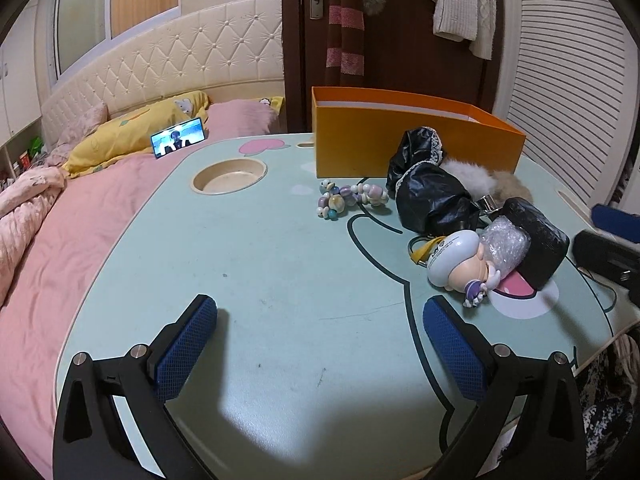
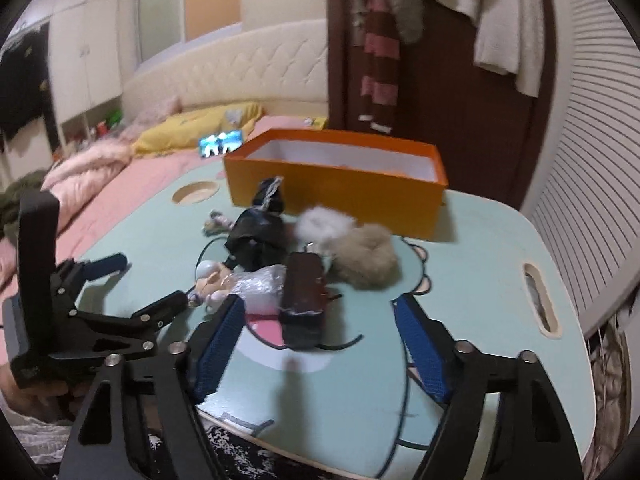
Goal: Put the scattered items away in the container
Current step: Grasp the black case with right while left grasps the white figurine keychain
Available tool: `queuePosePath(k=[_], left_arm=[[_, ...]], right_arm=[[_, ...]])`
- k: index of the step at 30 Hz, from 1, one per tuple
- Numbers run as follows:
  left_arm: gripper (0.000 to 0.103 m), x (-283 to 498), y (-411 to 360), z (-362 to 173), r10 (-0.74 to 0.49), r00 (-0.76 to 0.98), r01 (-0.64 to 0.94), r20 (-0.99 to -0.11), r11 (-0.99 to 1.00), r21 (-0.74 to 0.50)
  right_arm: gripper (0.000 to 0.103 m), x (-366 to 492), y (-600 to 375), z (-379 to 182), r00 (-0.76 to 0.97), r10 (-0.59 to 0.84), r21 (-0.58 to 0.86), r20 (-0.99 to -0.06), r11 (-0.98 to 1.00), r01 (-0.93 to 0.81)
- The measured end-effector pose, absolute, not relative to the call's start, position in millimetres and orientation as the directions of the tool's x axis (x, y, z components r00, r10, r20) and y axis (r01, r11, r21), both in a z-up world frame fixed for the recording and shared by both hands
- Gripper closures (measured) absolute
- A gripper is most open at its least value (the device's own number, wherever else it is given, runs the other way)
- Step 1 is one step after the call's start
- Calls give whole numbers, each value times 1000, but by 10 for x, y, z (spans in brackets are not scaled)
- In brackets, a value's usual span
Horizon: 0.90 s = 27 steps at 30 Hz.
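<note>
An orange box (image 1: 416,142) (image 2: 340,188) stands open at the far side of a pale green lap table (image 1: 280,280) (image 2: 480,248). In front of it lie a bead bracelet (image 1: 352,196), a black lace-trimmed bag (image 1: 432,184) (image 2: 260,236), white and beige fur pompoms (image 2: 348,240) (image 1: 492,180), a dark rectangular case (image 1: 536,236) (image 2: 304,300), a bubble-wrapped bundle (image 1: 504,246) (image 2: 260,284) and a doll figure (image 1: 456,260) (image 2: 210,280). My left gripper (image 1: 320,328) (image 2: 146,284) is open and empty above bare table. My right gripper (image 2: 320,320) is open, its fingers either side of the dark case's near end.
The table sits on a bed with pink bedding (image 1: 80,216), a yellow pillow (image 1: 132,132) and a lit phone (image 1: 178,142). A round cup recess (image 1: 230,178) is in the table's far left. A brown door (image 1: 400,40) with hanging clothes and a slatted wall (image 1: 560,80) stand behind.
</note>
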<state>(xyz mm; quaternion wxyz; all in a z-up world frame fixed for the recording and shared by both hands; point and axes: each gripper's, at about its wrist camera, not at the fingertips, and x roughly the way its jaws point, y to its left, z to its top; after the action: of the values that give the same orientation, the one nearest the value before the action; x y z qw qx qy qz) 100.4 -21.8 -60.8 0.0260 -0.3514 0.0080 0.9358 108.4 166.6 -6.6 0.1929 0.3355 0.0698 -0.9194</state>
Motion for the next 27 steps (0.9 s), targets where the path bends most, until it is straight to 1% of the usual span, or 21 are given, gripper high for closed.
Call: queuePosePath(k=[1,2,3,6,8,11,15,18,20,21,23,25,27], left_arm=[[0,1006,-216,-608,43,-752,-54,-658,-999,-3],[0,1008,-215,-608,43,-752,-55,-658,-999,-2],[0,1009,-217,-607,43,-752,-55,-657,-998,-2],[0,1010,-219,-605,48,-752,-60,-657,-998,-4],[0,1009,-226,-591,53,-743,-66,-667,-998,-6],[0,1031,-240,-524,87,-731,-89,-677,-996,-31],[0,1104,-240,-282,199,-760,-156,-619,-980,-124],[1,1037,-79,-179,258,-738,-234,-623,-964,-123],[11,968,23,-187,268,-724,-260,-636,-960,-108],[18,921,75,-210,277,-708,-277,-649,-955,-106],[20,845,156,-272,303,-673,-311,-675,-944,-113],[25,807,224,-340,309,-646,-335,-698,-937,-105],[26,798,267,-375,295,-645,-342,-705,-936,-80]], right_arm=[[45,1047,1641,-104,-689,-303,1,-658,-916,402],[50,990,1615,-146,-670,-306,11,-676,-914,406],[57,955,1602,-176,-657,-313,22,-686,-912,411],[64,905,1586,-244,-650,-316,30,-691,-911,411],[75,858,1595,-291,-636,-326,50,-699,-910,411],[76,832,1666,-322,-625,-342,92,-702,-914,396],[76,857,1795,-288,-638,-355,132,-683,-920,370],[76,885,1834,-255,-649,-357,139,-672,-921,363],[76,910,1838,-238,-653,-359,138,-667,-920,366],[76,918,1842,-233,-652,-361,139,-666,-920,367],[76,928,1851,-226,-653,-363,141,-664,-920,367],[76,923,1866,-222,-653,-365,147,-664,-920,364],[76,921,1889,-226,-650,-368,155,-665,-919,361]])
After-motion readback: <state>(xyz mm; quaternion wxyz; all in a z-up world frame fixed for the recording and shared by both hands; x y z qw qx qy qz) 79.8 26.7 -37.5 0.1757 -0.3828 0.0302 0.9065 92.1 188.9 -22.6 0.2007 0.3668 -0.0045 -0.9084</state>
